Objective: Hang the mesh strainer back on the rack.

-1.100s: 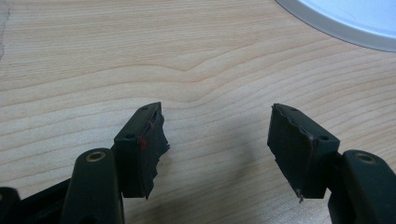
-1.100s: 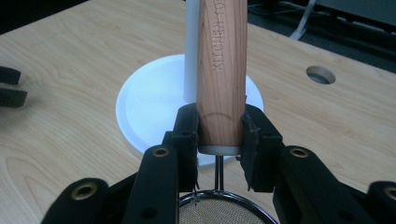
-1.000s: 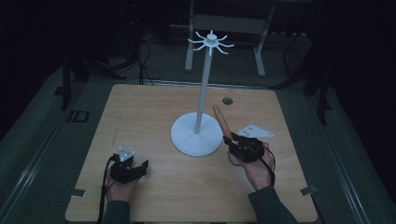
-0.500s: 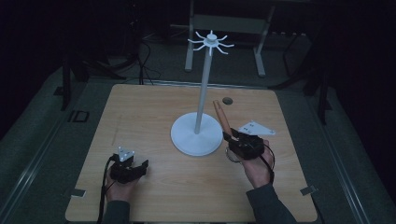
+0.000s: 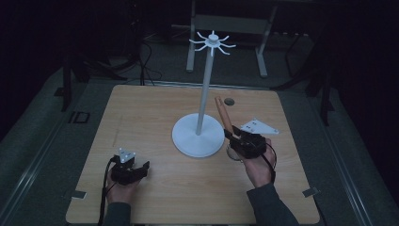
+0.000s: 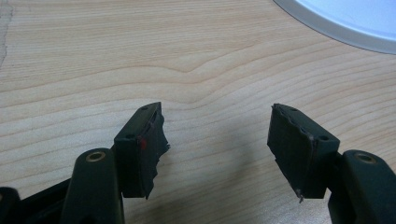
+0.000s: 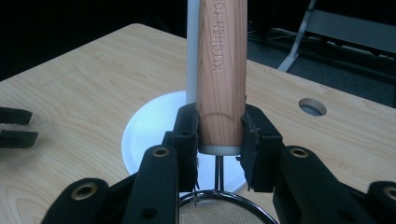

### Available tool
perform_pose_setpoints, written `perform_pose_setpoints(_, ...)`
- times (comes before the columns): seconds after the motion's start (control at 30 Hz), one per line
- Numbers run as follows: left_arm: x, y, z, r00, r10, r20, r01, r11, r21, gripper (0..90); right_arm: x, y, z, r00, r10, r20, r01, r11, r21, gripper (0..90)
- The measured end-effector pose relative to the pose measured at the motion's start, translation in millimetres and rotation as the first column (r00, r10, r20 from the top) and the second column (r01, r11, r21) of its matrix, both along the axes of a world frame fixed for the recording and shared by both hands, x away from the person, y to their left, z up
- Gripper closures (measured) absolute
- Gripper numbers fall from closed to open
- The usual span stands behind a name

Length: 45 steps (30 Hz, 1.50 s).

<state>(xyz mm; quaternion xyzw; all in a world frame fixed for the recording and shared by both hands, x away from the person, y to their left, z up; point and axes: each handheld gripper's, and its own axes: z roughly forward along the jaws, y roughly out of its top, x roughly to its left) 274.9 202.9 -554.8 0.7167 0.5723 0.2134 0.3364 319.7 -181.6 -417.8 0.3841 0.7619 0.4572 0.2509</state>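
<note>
Since a second ago, tilted more upright: wooden handle (image 7: 221,70) of a strainer (image 7: 219,209), clamped between right gripper (image 5: 244,142) fingers (image 7: 187,140), long axis rising toward the white stand (image 5: 201,113) just beside. Left gripper (image 5: 129,170): wide apart, empty, low over the tabletop (image 5: 155,108), farther off.

Counter (image 5: 141,117): carries the stand, both tongs and a plate.
Stand (image 5: 198,136): base at mid-counter, pole upright, arms at the top.
Left tongs (image 5: 141,168): near edge, left of the base, well apart from it, resting on the counter.
Right tongs (image 5: 229,135): just right of the base, around a strainer's wooden handle (image 7: 221,70).
Handle: tilted away from the person, mesh end (image 7: 219,210) nearest the hand.
Three-cornered plate (image 5: 259,127): just beyond the right tongs.
Hole (image 5: 229,100): far side, behind the handle.
</note>
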Motion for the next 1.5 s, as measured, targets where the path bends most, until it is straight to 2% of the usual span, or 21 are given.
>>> perform_pose_setpoints(1.5, 0.1, -0.3, -0.2, 1.0, 0.0, 0.0, 0.0, 1.0, 0.0, 36.3, 2.9, -0.6, 20.7, 0.9983, -0.02, 0.055, 0.016, 0.998, 0.06, 69.6)
